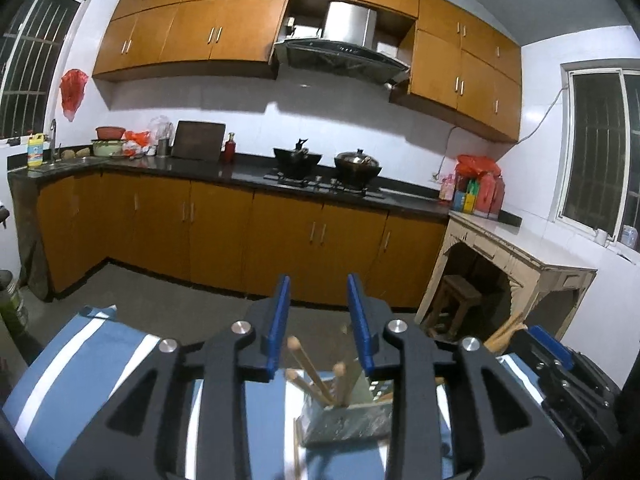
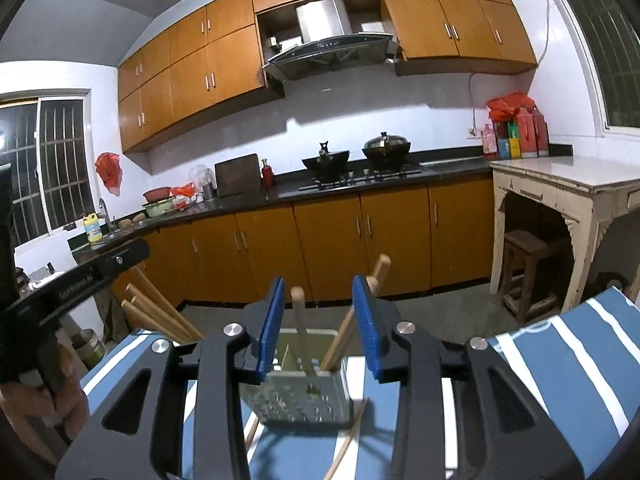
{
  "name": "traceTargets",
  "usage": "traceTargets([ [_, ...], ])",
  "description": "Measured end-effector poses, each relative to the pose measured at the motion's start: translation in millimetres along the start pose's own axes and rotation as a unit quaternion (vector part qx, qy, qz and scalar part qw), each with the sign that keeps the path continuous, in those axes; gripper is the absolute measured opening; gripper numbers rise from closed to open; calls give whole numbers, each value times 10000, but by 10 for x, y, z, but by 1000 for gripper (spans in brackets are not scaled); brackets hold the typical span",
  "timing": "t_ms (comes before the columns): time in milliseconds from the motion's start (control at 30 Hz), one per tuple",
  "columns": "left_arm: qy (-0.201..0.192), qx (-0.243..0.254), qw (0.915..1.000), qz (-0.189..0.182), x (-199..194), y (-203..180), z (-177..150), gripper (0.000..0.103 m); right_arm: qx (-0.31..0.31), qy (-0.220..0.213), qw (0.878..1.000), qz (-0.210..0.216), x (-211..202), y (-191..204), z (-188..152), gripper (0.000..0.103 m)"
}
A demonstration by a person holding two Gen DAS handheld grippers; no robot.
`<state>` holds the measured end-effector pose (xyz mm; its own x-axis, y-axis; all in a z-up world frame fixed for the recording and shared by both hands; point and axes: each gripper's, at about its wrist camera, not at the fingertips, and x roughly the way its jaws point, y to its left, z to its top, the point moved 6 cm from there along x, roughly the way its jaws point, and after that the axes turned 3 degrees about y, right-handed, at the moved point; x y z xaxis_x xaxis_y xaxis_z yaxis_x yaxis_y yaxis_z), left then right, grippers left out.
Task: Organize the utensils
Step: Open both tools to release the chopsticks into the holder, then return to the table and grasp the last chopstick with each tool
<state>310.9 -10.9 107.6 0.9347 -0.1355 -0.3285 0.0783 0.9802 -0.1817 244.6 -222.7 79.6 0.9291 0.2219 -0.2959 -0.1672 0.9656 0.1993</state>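
A perforated metal utensil holder (image 2: 304, 394) stands on a blue and white striped cloth (image 2: 568, 364) and holds several wooden utensils (image 2: 300, 320). It also shows in the left wrist view (image 1: 348, 420) with wooden handles (image 1: 310, 368) sticking up. My right gripper (image 2: 318, 324) is open, its blue fingers either side of the holder, above it. My left gripper (image 1: 320, 320) is open and empty above the holder. A loose chopstick (image 2: 348, 440) lies on the cloth beside the holder. More wooden handles (image 2: 160, 308) show at the left.
Behind is a kitchen counter (image 1: 200, 168) with a stove and two woks (image 1: 356, 164). A white side table (image 1: 520, 248) with a stool under it stands at the right. The other gripper shows at the right edge (image 1: 560, 364).
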Motion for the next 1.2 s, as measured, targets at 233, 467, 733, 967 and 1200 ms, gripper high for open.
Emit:
traceTargets([
  [233, 250, -124, 9993, 235, -281, 347, -246, 37, 225, 294, 9992, -155, -220, -171, -248, 37],
  [467, 877, -58, 9945, 570, -352, 646, -978, 40, 557, 1632, 9848, -207, 84, -245, -1129, 37],
  [733, 1979, -65, 9776, 719, -159, 803, -1860, 40, 216, 2933, 9558, -72, 460, 146, -2038, 37],
  [967, 2354, -8, 9705, 520, -80, 724, -2123, 40, 0, 3002, 9530, -404, 444, 24, -2146, 11],
  [1200, 2686, 253, 9628, 128, 18, 375, -2335, 42, 565, 2823, 9517, -1069, 335, -617, -2060, 8],
])
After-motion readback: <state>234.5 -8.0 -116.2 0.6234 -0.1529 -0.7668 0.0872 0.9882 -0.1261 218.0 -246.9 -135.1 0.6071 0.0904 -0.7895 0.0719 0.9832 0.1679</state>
